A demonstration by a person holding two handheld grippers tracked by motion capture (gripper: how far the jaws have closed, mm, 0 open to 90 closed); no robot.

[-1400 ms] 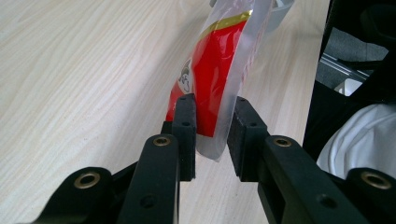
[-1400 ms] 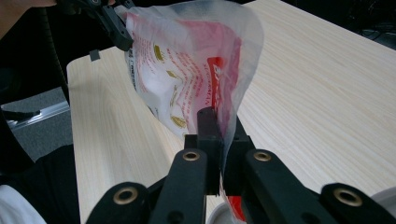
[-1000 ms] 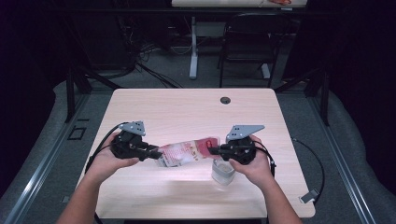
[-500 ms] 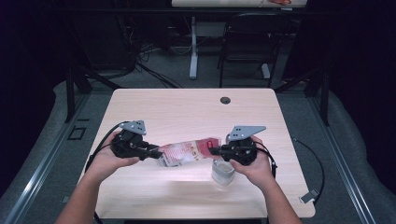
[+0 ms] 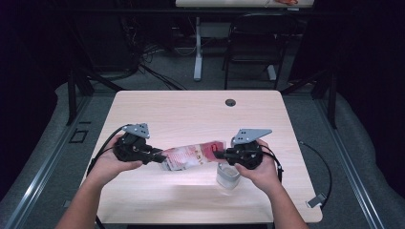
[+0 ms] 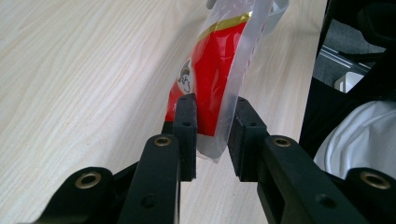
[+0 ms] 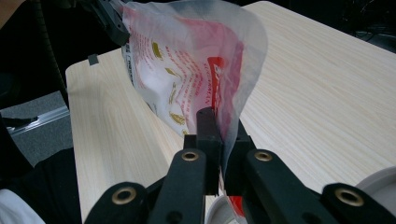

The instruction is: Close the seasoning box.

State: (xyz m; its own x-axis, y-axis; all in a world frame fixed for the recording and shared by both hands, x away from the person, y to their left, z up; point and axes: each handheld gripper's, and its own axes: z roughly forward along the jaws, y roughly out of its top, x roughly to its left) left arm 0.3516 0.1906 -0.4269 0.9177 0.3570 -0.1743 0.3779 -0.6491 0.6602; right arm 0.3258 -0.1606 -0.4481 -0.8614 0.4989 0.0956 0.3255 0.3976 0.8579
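Note:
A red and clear plastic bag [image 5: 191,155] hangs stretched between both grippers, just above the wooden table [image 5: 191,109]. My left gripper [image 5: 160,157] is shut on the bag's bottom end; in the left gripper view the bag [image 6: 212,70] sits between the two pads of that gripper [image 6: 215,135]. My right gripper [image 5: 217,154] is shut on the bag's other end, and in the right gripper view its jaws [image 7: 223,135] pinch the thin clear film of the bag [image 7: 187,70]. A clear plastic container [image 5: 228,175] stands on the table right under the right gripper.
A dark round grommet [image 5: 230,102] sits near the table's far edge. Bare tabletop stretches beyond the bag. The container's white rim [image 7: 378,182] shows below the right jaws. A chair and a table leg stand on the floor behind.

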